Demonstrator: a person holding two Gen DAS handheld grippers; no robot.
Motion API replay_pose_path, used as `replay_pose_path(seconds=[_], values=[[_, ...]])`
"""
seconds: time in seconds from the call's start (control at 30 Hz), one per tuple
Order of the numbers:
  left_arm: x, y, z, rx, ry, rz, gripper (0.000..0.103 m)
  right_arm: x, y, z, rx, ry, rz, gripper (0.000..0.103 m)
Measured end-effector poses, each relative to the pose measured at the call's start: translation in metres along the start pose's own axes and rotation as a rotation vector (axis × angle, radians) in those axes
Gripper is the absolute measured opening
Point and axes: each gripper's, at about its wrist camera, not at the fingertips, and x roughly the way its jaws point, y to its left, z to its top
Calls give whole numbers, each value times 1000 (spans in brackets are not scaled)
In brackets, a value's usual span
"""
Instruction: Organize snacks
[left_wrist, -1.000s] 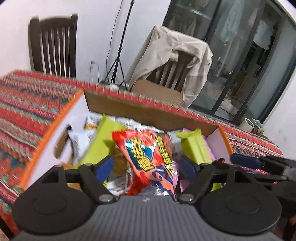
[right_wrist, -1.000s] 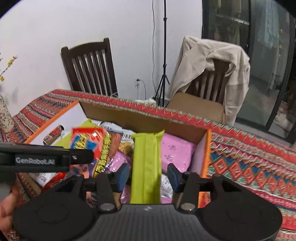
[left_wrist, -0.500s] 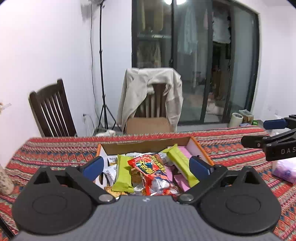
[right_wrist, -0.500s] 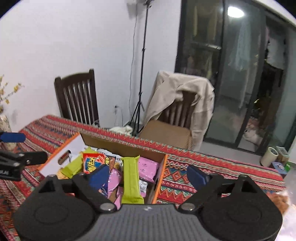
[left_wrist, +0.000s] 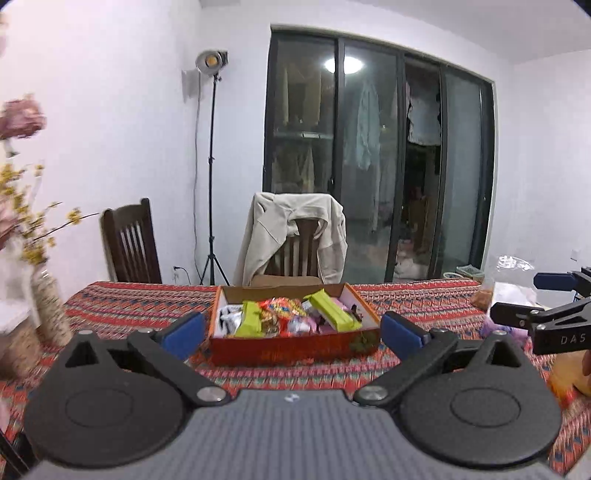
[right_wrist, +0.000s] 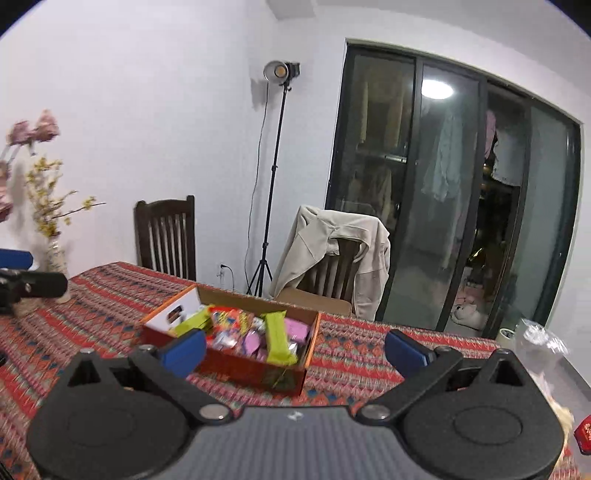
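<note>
**Both grippers spread wide above a full snack box**

Here, nearest the viewer, the left gripper (left_wrist: 292, 335) has its two blue-padded fingers (left_wrist: 183, 331) spread wide apart, with nothing between them. The right gripper (right_wrist: 294, 349) is likewise opened wide and holds nothing. Each hangs above a table (left_wrist: 140, 301) covered in a red woven cloth with a zigzag pattern.

Just beyond the fingers, in the middle of the table, sits the snack box (left_wrist: 295, 347), a shallow open cardboard tray with a red outer wall, orange rim and plain brown inside. It is packed with wrapped snacks lying at mixed angles. A lime-green bar (left_wrist: 334, 309) lies slanted on top toward the right side. A second lime-green packet (left_wrist: 250, 319) stands toward the left. Between them is a red packet (left_wrist: 283, 308) with yellow and blue print. Pink and purple wrappers (right_wrist: 295, 329) fill the right end, and white wrappers the left.

At the table's right edge is a clear plastic bag (right_wrist: 543, 341) with more items, too blurred to identify. At the left edge stands a vase (left_wrist: 50, 306) of yellow and pink flowers.

Farther back are two dark wooden chairs; one (left_wrist: 131, 245) is bare, the other draped with a beige jacket (left_wrist: 293, 230). A light stand (left_wrist: 211, 162) rises against the white wall, beside dark glass doors (left_wrist: 376, 155).
</note>
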Motion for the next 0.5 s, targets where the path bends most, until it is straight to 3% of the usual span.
replay_pose_path(seconds=[0.4, 0.5], values=[[-139, 17, -140, -64, 5, 65, 103, -142, 68, -136, 36, -50, -13, 103], [-168, 17, -168, -45, -22, 130, 103, -173, 90, -162, 85, -73, -11, 103]])
